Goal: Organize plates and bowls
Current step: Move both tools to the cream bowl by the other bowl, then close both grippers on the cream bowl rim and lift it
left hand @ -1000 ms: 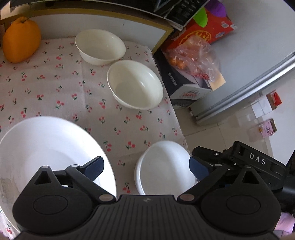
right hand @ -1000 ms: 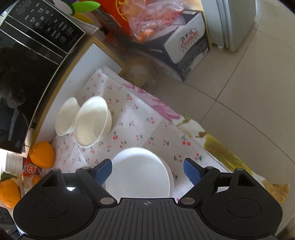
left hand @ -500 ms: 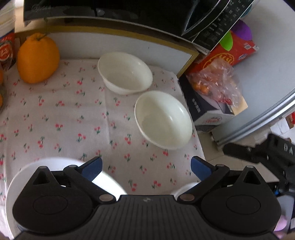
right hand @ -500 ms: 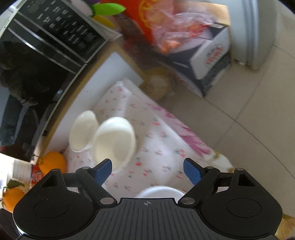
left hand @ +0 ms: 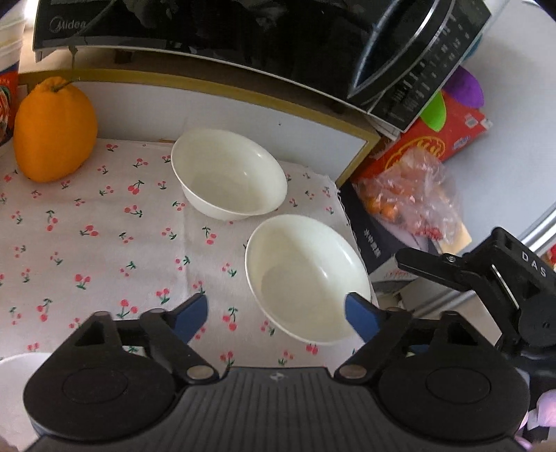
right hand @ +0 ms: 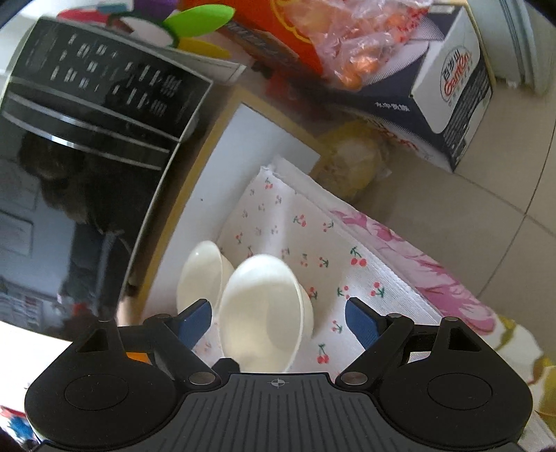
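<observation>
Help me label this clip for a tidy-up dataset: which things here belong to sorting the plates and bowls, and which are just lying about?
Job:
- near bowl
- far bowl
- white plate, only its edge in view
- left gripper and right gripper, both open and empty

Lying about:
- orange fruit
- microwave
- bagged fruit
- cardboard box
</observation>
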Demonstrator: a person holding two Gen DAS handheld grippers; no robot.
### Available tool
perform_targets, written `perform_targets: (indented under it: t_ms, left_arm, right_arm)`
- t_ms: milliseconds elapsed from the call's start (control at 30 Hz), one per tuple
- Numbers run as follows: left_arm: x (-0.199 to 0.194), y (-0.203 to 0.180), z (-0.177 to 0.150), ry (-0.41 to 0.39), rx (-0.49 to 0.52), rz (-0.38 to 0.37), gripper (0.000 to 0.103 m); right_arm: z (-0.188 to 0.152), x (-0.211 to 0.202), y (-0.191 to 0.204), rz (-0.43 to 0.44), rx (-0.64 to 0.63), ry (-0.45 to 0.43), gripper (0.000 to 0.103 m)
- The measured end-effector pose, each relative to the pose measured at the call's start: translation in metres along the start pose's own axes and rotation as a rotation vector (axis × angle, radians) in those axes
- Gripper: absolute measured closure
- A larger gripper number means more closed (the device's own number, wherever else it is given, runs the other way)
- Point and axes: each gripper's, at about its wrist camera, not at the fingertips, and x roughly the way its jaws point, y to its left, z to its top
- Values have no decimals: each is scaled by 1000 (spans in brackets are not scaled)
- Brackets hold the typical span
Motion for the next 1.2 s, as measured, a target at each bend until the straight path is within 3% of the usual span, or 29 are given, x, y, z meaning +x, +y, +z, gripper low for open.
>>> perform_targets:
  t_ms: [233, 633, 833, 1200]
  left_arm:
    - [9, 9, -2, -19, -62, -22, 55]
    - [17, 12, -6, 3, -71, -21, 86]
    - [18, 13, -6, 11, -64, -9, 88]
    - [11, 14, -4, 4, -67, 1, 90]
  right_arm:
    - [-3, 9, 4, 23, -59, -29, 47]
    - [-15, 34, 5, -57, -110, -2, 76]
    - [-18, 36, 5, -78, -127, -1, 87]
    - [-20, 32, 11, -67, -133, -7, 88]
